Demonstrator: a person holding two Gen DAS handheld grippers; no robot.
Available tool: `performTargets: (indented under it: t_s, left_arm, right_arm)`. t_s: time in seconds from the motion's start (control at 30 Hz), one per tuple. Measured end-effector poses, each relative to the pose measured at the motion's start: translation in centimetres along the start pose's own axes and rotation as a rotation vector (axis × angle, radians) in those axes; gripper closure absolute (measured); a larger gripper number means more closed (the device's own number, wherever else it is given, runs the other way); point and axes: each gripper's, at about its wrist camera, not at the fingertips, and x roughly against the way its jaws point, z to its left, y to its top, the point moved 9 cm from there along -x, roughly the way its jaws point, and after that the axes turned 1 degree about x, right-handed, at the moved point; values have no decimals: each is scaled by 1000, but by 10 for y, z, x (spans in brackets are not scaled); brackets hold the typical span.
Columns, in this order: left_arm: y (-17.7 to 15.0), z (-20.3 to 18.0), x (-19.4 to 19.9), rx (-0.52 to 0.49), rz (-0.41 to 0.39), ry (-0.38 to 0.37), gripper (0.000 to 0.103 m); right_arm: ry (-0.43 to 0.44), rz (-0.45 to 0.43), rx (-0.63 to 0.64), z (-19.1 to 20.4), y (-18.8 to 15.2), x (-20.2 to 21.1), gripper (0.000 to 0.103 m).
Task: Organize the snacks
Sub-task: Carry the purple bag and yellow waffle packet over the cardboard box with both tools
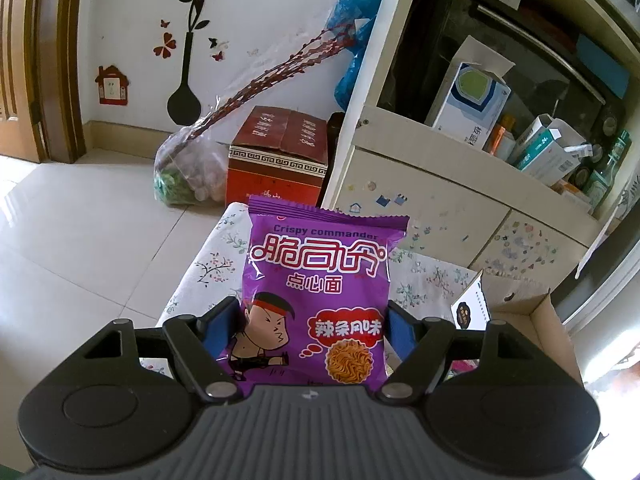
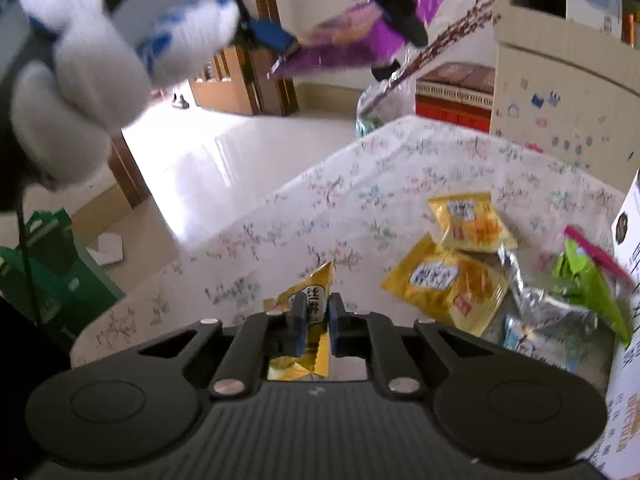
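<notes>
Purple crinkled snack packet [image 1: 316,300] with red-white lettering, white tablecloth [image 2: 360,184] with small floral print, glossy yellow snack packets [image 2: 444,284], red cardboard box [image 1: 276,152]

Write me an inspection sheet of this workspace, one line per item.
Surface: table with floral-print cloth.
Job's things: purple crispy-noodle snack bag; small yellow snack packet; two more yellow packets; green and silver wrappers; open cardboard box.
Clutter: nothing seen.
Grippers: left gripper shut on the purple bag, held up off the table; right gripper shut on the small yellow packet.
Cables: thin black cord.
Surroundings: white shelf unit, red carton, tiled floor.
</notes>
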Motion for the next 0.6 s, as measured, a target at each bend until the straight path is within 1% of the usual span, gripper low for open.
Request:
performTargets:
  t_s: [0.27,0.5,0.6]
  left_arm:
    - [3,1,3,1,-15,6,22]
    - [6,0,7,1,-29,9,22]
    - [7,-2,7,-1,-30,10,22]
  right_arm:
    - [-39,-54,-8,-11,14,16,94]
    - [-83,-136,-55,-30,32,44,94]
    - [-119,-171,-83,-42,39,60,93]
